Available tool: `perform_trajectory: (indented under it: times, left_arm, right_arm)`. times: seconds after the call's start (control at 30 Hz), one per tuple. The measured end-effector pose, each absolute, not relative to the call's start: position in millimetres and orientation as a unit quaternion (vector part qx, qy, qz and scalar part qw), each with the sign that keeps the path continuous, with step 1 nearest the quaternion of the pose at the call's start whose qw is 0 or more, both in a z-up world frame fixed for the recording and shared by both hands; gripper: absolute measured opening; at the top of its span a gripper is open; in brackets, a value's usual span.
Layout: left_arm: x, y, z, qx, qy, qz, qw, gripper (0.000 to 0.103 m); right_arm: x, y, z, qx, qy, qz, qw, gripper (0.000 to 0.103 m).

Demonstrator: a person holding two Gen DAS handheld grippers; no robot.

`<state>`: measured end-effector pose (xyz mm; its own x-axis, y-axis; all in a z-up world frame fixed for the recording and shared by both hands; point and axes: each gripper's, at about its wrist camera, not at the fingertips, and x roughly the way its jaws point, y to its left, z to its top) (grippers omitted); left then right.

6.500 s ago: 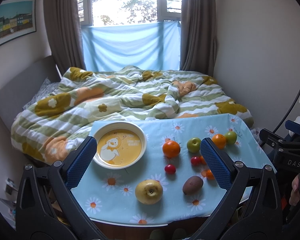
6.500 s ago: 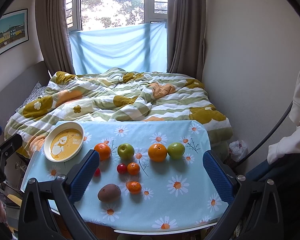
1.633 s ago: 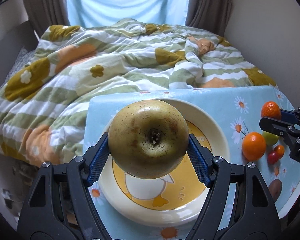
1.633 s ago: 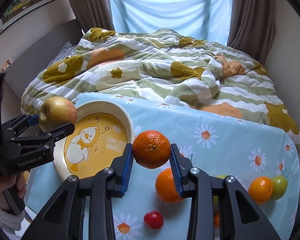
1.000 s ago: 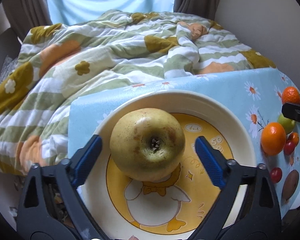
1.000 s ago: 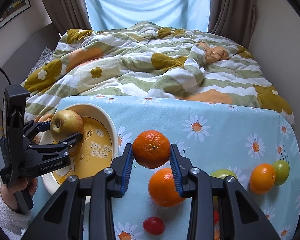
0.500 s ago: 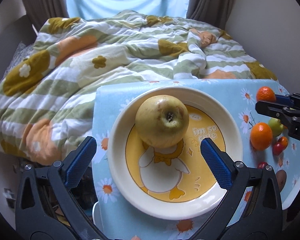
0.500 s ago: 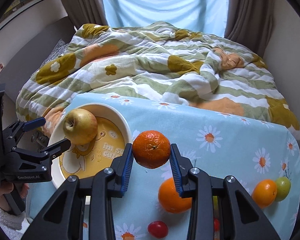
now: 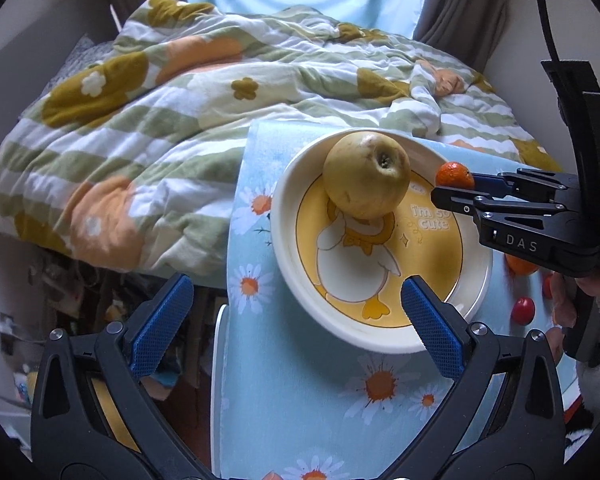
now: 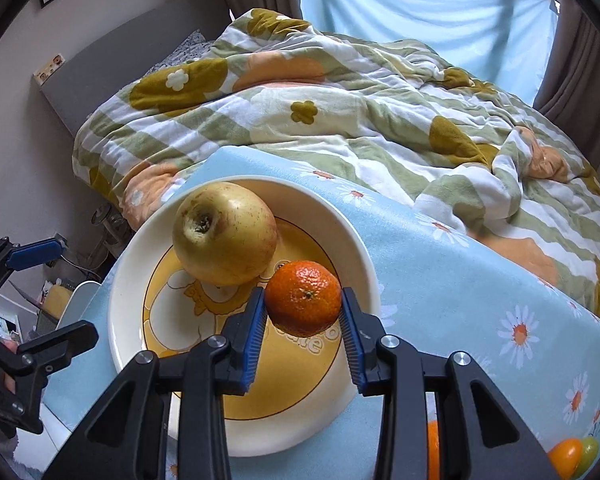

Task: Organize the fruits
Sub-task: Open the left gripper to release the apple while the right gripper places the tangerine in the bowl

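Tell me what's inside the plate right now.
One yellow apple sits in the plate, over the duck print. The orange, clamped in the right gripper, is over the plate; whether it touches can't be seen. The print under the apple is hidden.

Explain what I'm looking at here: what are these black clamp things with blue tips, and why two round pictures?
No robot: a person holds two hand-operated grippers, each with a fisheye camera looking along its fingers. One picture is from the left gripper, open and empty beside the plate. The other is from the right gripper, shut on a mandarin above that plate. A yellow apple already sits in the plate, on a daisy tablecloth. More small fruit lie at the cloth's edge. Behind is a bed with a flowered quilt.
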<state>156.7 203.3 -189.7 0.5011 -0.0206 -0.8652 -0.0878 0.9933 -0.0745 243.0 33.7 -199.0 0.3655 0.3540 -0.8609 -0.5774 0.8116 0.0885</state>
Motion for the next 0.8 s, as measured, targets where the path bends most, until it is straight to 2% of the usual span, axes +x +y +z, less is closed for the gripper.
perform_trajectory:
  times: [0.23, 0.27, 0.3, 0.33, 0.37, 0.4, 0.57, 0.8]
  left_arm:
    - [150, 207, -195, -0.062, 0.503, 0.031, 0.861, 0.103]
    - [150, 207, -195, -0.061, 0.503, 0.032, 0.861, 0.103]
    - [149, 207, -194, -0.061, 0.503, 0.033, 0.861, 0.103]
    - [148, 206, -193, -0.061, 0.503, 0.034, 0.862, 0.103]
    - [147, 206, -192, -0.061, 0.502, 0.034, 0.862, 0.103]
    - [146, 206, -191, -0.06, 0.502, 0.034, 0.862, 0.103]
    - [142, 206, -181, -0.055, 0.498, 0.034, 0.865, 0.103]
    - [135, 198, -148, -0.049, 0.476, 0.023, 0.878, 0.103]
  right_arm:
    - [243, 38, -205, -0.139, 0.479, 0.275, 0.822, 0.033]
    - [242, 38, -205, -0.141, 0.476, 0.271, 0.825, 0.037]
    - [241, 37, -204, -0.138, 0.474, 0.274, 0.825, 0.051]
    - [239, 37, -202, -0.128, 0.475, 0.287, 0.822, 0.059]
    - [238, 38, -201, -0.126, 0.476, 0.286, 0.822, 0.086]
    - [236, 39, -199, -0.129, 0.472, 0.281, 0.825, 0.103]
    - [225, 34, -184, -0.128, 0.446, 0.276, 0.842, 0.103]
    - [207, 20, -154, -0.116, 0.45, 0.256, 0.848, 0.103]
